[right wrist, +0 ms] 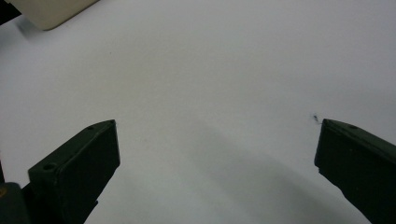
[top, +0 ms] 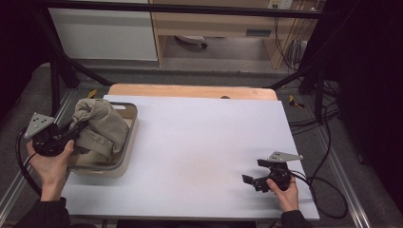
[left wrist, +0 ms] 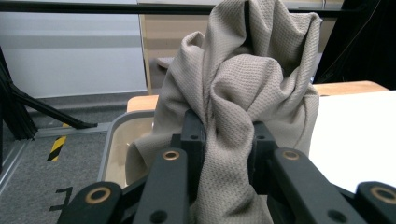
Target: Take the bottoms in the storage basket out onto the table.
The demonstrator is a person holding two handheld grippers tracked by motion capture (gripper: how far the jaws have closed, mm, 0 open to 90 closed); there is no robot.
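Note:
A bunched beige cloth (top: pixel 100 127) hangs over a cream tub (top: pixel 124 156) at the table's left edge. My left gripper (top: pixel 80 127) is shut on the cloth and points right from the tub's left side. In the left gripper view the cloth (left wrist: pixel 243 84) rises in folds between the two black jaws, with the left gripper (left wrist: pixel 226 135) clamped on a twisted fold and the tub (left wrist: pixel 116 140) below. My right gripper (top: pixel 251 179) rests open near the table's front right, jaws wide apart over bare white surface, right gripper (right wrist: pixel 217 144) holding nothing.
The white table top (top: pixel 199 142) lies between the two hands. A wooden strip (top: pixel 190 90) runs along its far edge. Black frame bars (top: pixel 76 66) and cables (top: pixel 323 180) flank the table. A corner of the tub (right wrist: pixel 51 11) appears in the right gripper view.

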